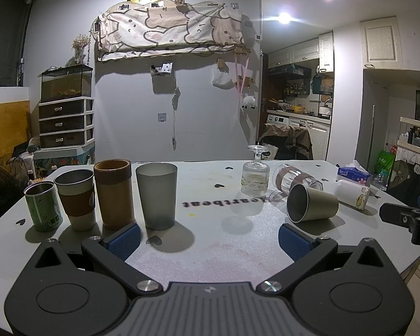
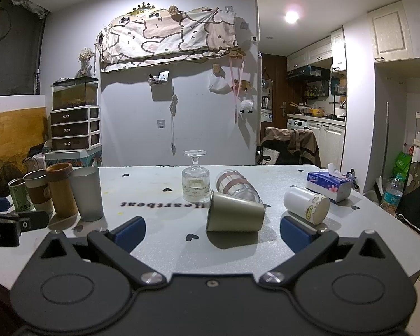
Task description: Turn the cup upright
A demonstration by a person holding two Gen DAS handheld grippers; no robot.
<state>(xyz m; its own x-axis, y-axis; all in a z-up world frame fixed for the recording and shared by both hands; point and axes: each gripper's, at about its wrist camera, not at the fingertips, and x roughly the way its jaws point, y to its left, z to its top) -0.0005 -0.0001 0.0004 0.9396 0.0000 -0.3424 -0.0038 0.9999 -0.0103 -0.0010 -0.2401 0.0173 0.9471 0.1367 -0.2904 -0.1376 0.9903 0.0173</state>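
Both grippers hang low over the near edge of the counter (image 2: 159, 240), holding nothing. The right gripper (image 2: 211, 231) has its jaws spread wide, the blue pads well apart. The left gripper (image 1: 208, 238) is likewise wide open and empty.

The likeliest subject of the task — the olive metal cup (image 2: 235, 214) — lies on its side directly ahead of the right jaws, between the two pads and a little beyond them, its mouth turned toward the left pad. From the left gripper it sits ahead and off to the right, beyond the right pad, the open mouth (image 1: 298, 205) facing that camera.

Other pieces still down: a banded glass tumbler (image 2: 236, 186) on its side just behind the metal cup, a stemmed glass (image 2: 196, 180) standing inverted beside it, and a white cup (image 2: 308, 204) on its side ahead of the right pad. Four cups (image 1: 98, 196) stand upright in a row ahead of the left gripper's left pad.

Judgement on handling: the metal cup looks light, stiff and smooth-walled — liable to roll or slip if pinched near the rim. A grip across the mid-body, on the curved wall, appears soundest. The neighbouring glassware is fragile and close; any swing while righting the cup risks striking it.
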